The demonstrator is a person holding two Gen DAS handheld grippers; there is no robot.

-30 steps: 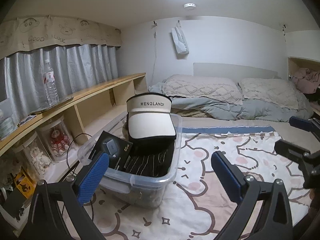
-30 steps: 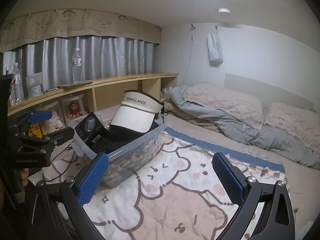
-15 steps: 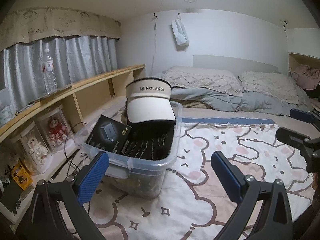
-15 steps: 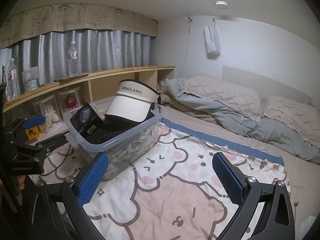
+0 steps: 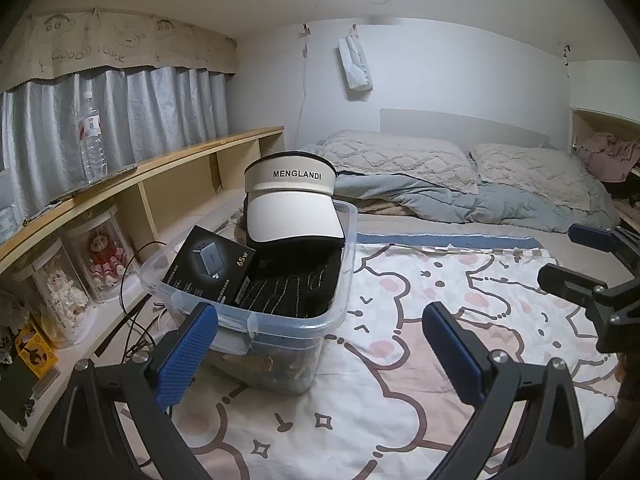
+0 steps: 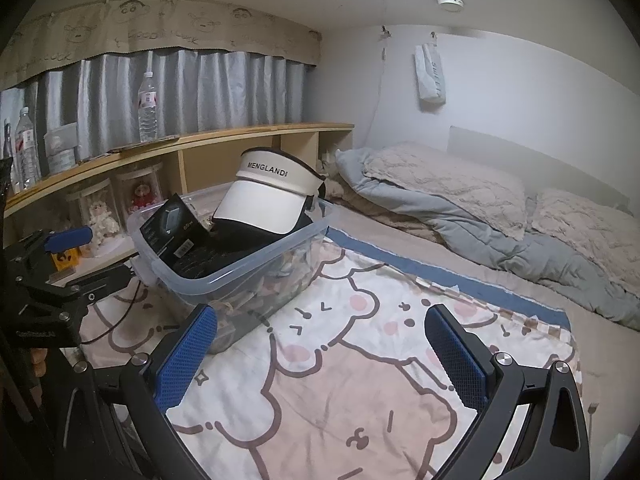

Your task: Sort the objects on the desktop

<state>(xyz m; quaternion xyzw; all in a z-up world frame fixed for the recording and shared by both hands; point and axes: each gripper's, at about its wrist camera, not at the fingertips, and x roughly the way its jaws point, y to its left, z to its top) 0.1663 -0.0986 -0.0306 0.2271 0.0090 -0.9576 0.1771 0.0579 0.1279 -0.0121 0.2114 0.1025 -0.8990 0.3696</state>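
A clear plastic bin stands on a bed's cartoon-bear blanket. In it sit a white MENGLANDI visor, a black 65W charger box leaning at its left, and a black striped garment. My left gripper is open and empty, just in front of the bin. My right gripper is open and empty, above the blanket to the bin's right. Each gripper shows at the edge of the other's view.
A wooden shelf runs along the left wall with a water bottle on top and dolls in clear jars below. Cables lie left of the bin. Pillows and a grey duvet lie beyond.
Both grippers have drawn back and risen a little, so the bin sits lower and fuller in both views. Both stay open. Nothing in the bin has moved.
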